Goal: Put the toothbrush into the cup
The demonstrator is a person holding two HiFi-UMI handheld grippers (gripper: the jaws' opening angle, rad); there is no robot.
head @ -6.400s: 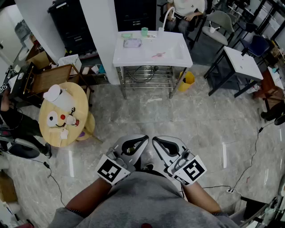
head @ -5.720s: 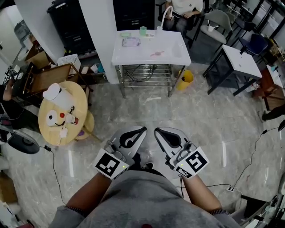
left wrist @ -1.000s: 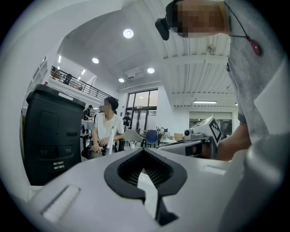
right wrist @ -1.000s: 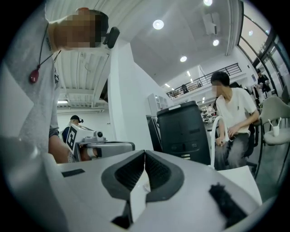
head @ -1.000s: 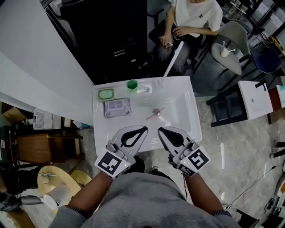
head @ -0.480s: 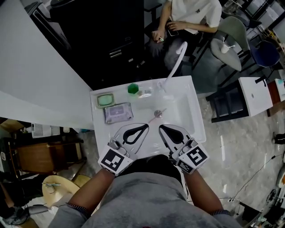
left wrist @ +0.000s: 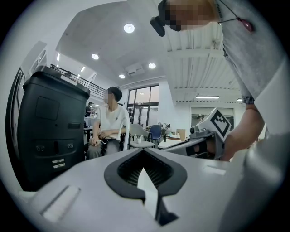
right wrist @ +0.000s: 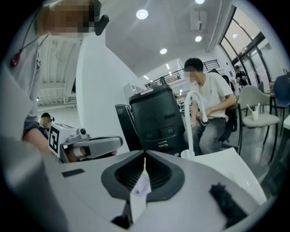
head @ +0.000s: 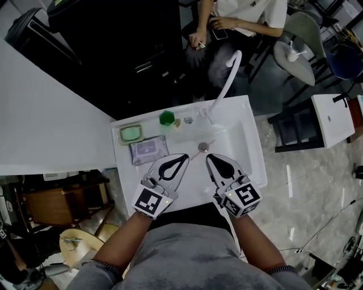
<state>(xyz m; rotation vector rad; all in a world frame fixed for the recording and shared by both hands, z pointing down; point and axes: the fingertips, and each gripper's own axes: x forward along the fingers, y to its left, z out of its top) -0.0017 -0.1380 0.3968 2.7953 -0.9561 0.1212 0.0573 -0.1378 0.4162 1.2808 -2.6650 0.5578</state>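
Standing washstand (head: 254,161): white, with a basin in its right part and a flat shelf on its left; a white faucet (head: 227,85) arches up from the back edge.
Partition wall (head: 51,130): white, along the washstand's left side, with a black cabinet (head: 142,51) beyond it.
Seated person (head: 244,14): on a chair on the far side of the washstand, hands in the lap.
Left gripper (head: 182,157): over the front of the washstand, jaws closed tip to tip with nothing between them.
Right gripper (head: 210,160): just beside the left one, over the basin's near side, jaws likewise pressed together and empty.
Wipes pack (head: 148,149): flat on the shelf, just left of the left gripper's tip.
Soap dish (head: 130,133): green, behind the wipes pack near the back left corner.
Cup (head: 167,118): green, upright on the back ledge between the soap dish and the faucet.
Toothbrush (head: 207,144): pinkish, lying slantwise in the basin by the drain, just ahead of both gripper tips and touching neither, well apart from the cup.
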